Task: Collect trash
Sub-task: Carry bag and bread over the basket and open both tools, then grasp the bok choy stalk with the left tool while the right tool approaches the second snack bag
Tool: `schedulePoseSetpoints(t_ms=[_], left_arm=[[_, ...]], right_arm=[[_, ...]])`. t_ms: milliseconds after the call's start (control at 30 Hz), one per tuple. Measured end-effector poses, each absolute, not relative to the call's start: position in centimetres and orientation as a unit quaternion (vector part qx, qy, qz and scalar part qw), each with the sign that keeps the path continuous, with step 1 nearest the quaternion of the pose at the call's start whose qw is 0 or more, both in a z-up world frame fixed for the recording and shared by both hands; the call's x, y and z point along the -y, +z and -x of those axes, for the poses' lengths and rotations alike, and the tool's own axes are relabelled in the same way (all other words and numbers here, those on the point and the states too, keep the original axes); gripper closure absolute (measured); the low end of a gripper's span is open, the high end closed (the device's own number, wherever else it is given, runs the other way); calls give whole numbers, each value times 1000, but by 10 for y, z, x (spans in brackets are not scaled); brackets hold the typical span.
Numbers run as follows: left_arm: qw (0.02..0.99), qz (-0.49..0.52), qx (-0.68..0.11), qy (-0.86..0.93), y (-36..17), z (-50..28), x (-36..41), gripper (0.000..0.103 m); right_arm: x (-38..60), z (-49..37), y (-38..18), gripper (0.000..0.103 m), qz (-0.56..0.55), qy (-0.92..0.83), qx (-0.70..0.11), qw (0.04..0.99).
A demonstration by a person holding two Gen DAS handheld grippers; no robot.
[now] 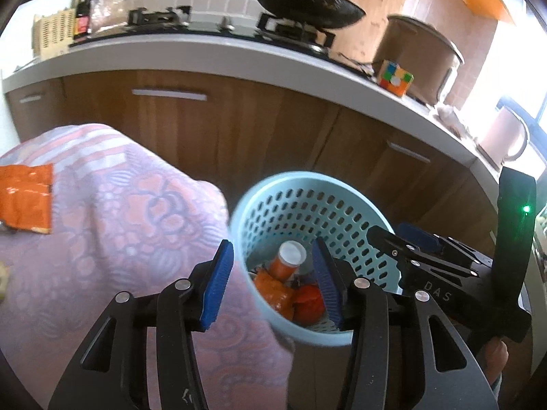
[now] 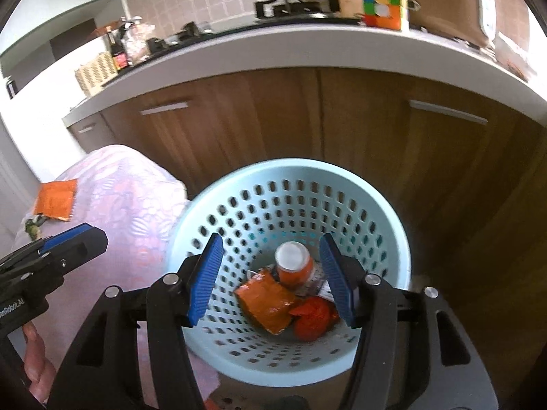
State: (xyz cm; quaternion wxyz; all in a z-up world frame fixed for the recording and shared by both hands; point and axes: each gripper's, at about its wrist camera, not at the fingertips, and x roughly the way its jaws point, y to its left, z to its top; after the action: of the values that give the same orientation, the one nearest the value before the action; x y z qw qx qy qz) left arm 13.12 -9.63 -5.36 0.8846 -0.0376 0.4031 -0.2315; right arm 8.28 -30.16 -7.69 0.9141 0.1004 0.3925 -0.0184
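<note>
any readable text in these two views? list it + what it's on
"DAS": on the black body of the right gripper, seen in the left wrist view.
"...nRobot.AI", start cut off by the frame edge: on the left gripper body, right wrist view.
Sauce bottle label: too blurred.
Orange packet print: unreadable.

A cloth-covered table (image 2: pixel 136 198) bears an orange wrapper (image 2: pixel 56 201) at nine o'clock; a pale-blue basket (image 2: pixel 239 177) stands beside its three o'clock edge.
</note>
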Motion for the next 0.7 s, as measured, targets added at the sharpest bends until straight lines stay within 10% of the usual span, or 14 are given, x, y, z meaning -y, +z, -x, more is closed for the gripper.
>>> schedulePoseSetpoints(t_ms=[700], left_arm=[[927, 116, -352, -63, -26, -105, -110, 57]], right_arm=[[115, -90, -57, 55, -18, 159, -369, 915]])
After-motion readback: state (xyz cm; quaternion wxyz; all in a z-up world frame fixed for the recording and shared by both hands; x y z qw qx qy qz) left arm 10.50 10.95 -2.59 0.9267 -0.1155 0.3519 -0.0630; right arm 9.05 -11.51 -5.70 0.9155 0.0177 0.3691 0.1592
